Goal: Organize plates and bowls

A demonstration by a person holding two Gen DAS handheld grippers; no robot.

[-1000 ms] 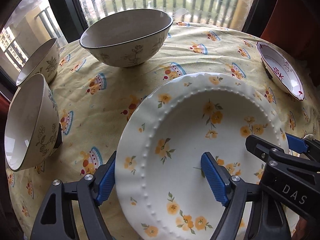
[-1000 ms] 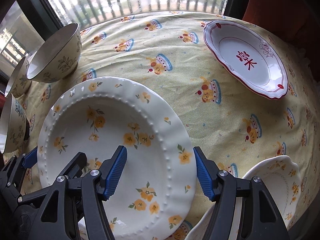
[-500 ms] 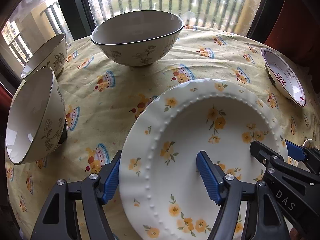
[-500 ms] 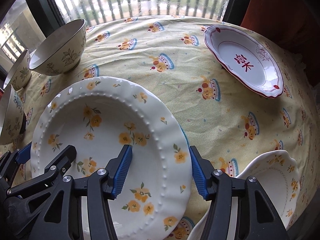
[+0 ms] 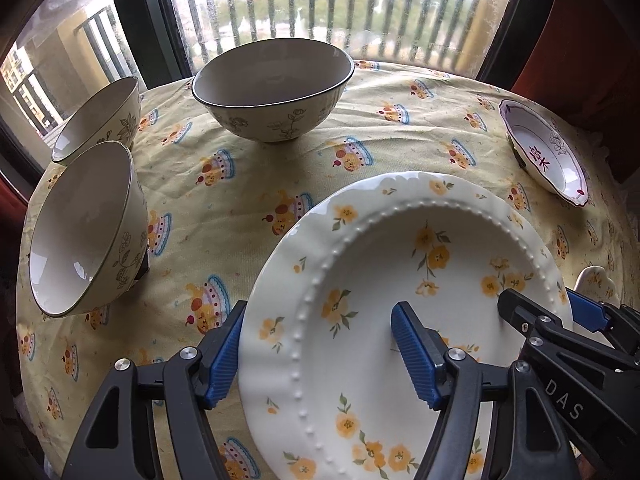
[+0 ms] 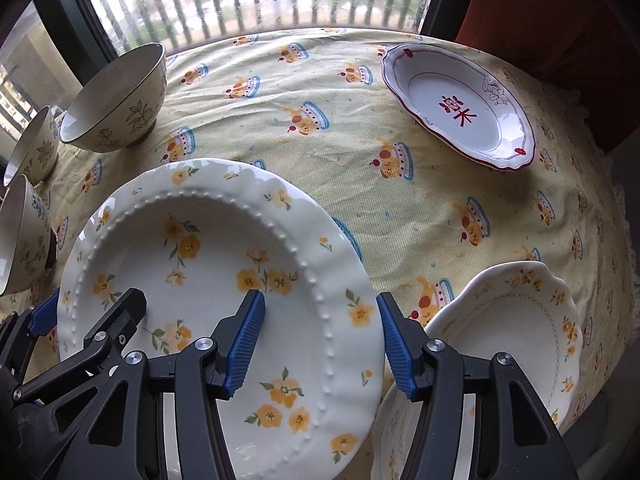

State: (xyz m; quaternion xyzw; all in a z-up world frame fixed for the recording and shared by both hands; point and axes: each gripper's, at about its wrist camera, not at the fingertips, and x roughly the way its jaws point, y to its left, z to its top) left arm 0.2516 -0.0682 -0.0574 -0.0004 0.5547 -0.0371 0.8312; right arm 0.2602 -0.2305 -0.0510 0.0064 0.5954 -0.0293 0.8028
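Both grippers hold one white plate with yellow flowers, lifted above the table. My left gripper is shut on its left rim, one pad under the edge and one inside. My right gripper is shut on its right rim. A large floral bowl stands at the back. Two smaller bowls sit at the left; the nearer one is tilted. A red-rimmed dish lies at the back right.
A scalloped white plate with small flowers lies at the front right table edge, just right of my right gripper. The round table has a yellow patterned cloth. A window with bars is behind it.
Both grippers have risen and drawn back with the flowered plate. More of the table and the scalloped plate at the right now shows.
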